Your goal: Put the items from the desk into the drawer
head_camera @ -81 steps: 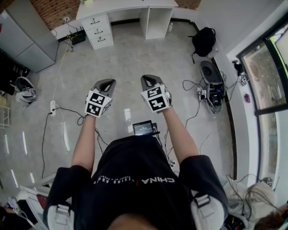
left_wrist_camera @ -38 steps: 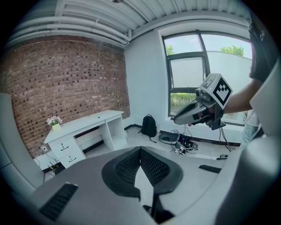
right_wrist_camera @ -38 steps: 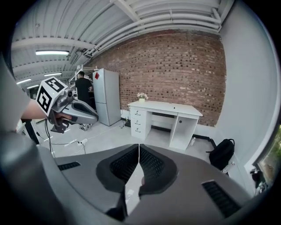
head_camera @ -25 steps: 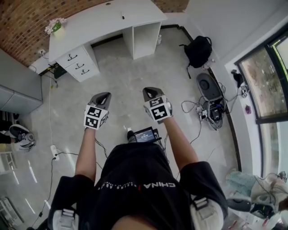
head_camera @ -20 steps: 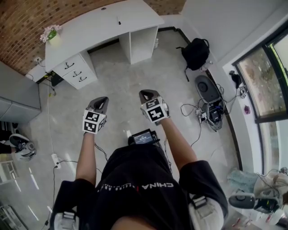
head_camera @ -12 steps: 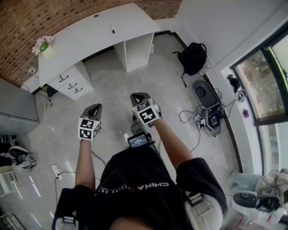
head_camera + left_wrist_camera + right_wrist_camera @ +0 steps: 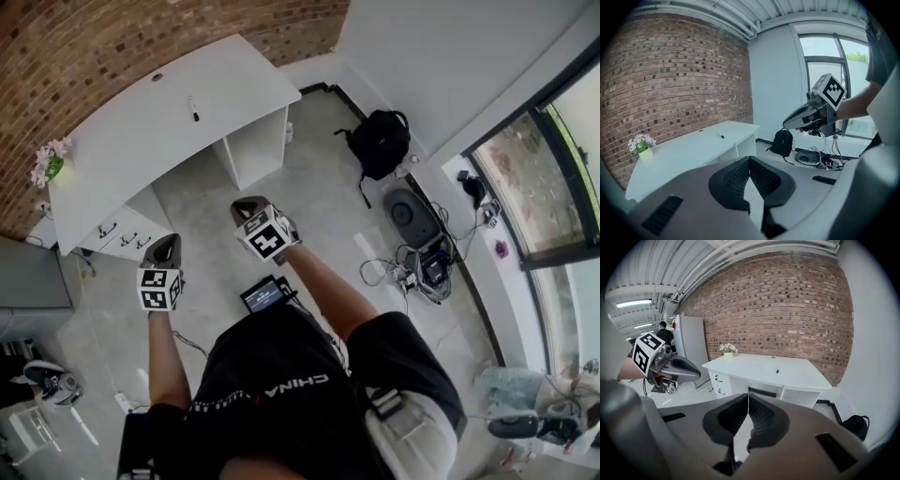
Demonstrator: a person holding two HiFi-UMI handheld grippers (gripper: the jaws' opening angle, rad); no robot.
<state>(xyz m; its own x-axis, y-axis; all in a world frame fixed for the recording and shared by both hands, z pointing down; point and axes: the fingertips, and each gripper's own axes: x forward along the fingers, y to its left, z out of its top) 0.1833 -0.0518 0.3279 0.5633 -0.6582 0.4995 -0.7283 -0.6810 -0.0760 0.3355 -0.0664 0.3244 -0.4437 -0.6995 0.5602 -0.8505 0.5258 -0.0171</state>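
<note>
A white desk (image 7: 159,122) stands against the brick wall, some way ahead of me. On its top lie a small dark pen (image 7: 192,108) and a small dark round thing (image 7: 157,77). A flower pot (image 7: 49,164) sits at the desk's left end. The drawer unit (image 7: 117,234) below that end is closed. My left gripper (image 7: 167,246) and right gripper (image 7: 248,203) hang in the air over the floor, far from the desk. Both are shut with nothing in them, as the closed jaws show in the left gripper (image 7: 750,159) and right gripper (image 7: 748,397) views.
A black backpack (image 7: 377,141) lies by the white wall on the right. Cables and a round grey device (image 7: 412,220) lie on the floor near the window. A grey cabinet (image 7: 691,350) stands left of the desk, with a person (image 7: 663,333) behind it.
The desk has come nearer and swung to the upper left of the head view. Both grippers have drifted left in that view and stayed shut.
</note>
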